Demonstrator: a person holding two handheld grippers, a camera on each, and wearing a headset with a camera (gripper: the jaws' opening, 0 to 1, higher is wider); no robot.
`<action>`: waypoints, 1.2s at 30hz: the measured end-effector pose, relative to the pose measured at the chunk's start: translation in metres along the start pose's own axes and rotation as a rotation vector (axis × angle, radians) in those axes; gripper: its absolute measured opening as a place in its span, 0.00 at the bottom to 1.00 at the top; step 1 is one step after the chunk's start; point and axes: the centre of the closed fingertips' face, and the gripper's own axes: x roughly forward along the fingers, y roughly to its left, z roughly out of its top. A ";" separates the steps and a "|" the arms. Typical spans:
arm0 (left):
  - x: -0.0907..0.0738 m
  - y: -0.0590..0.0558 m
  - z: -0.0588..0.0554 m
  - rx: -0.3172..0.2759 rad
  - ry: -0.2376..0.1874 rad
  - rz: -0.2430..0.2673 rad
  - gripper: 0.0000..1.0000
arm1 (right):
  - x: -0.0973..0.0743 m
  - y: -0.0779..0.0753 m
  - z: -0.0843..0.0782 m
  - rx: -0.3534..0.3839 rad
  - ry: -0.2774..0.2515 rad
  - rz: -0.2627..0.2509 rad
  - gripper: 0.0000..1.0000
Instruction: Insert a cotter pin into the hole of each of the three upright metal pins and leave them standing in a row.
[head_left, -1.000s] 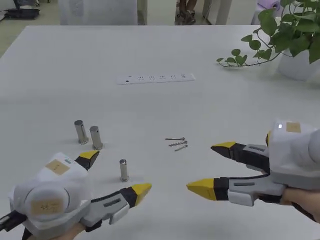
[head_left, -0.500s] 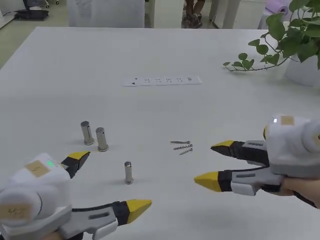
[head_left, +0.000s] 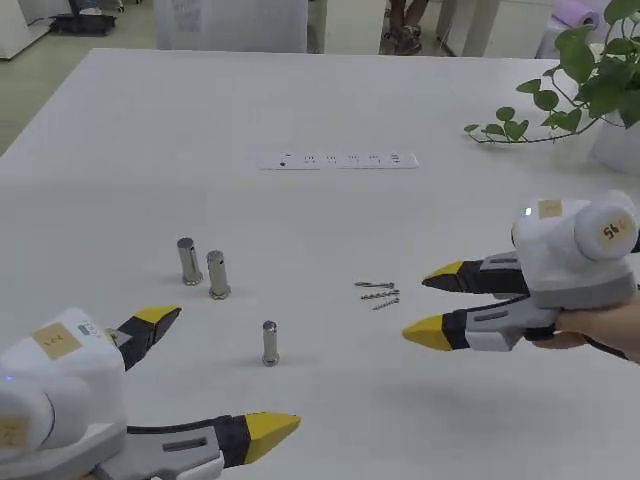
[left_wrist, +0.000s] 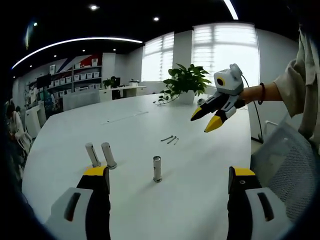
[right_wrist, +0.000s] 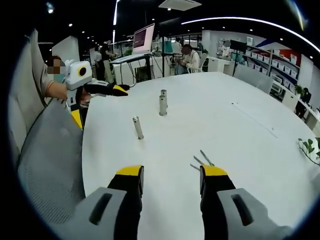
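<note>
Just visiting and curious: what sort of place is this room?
Probably an open-plan office or lab workspace. There is a long white table with a power strip on it, shelves of storage boxes along the far wall, and a monitor at desks beyond the table.

Changes noted.

Left gripper (head_left: 215, 370): drawn back toward the person. The nearest metal pin (head_left: 270, 342), formerly between its yellow tips, now stands just ahead of them. Jaws look spread somewhat wider.

Right gripper (head_left: 432, 305): moved in toward the cotter pins (head_left: 378, 294). Upper tip now near them, not touching. Jaws narrowed, with a gap left between them. Body rolled, turning a round numbered face into the head view.
</note>
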 end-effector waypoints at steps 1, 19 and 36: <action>-0.001 -0.001 -0.001 -0.003 0.001 -0.003 0.99 | 0.001 -0.001 0.000 -0.006 0.008 0.004 0.46; -0.013 -0.004 -0.007 -0.011 0.001 -0.005 0.97 | 0.029 -0.025 -0.009 -0.089 0.140 0.102 0.36; -0.018 -0.005 -0.014 -0.034 0.007 0.003 0.92 | 0.051 -0.037 -0.023 -0.138 0.242 0.176 0.25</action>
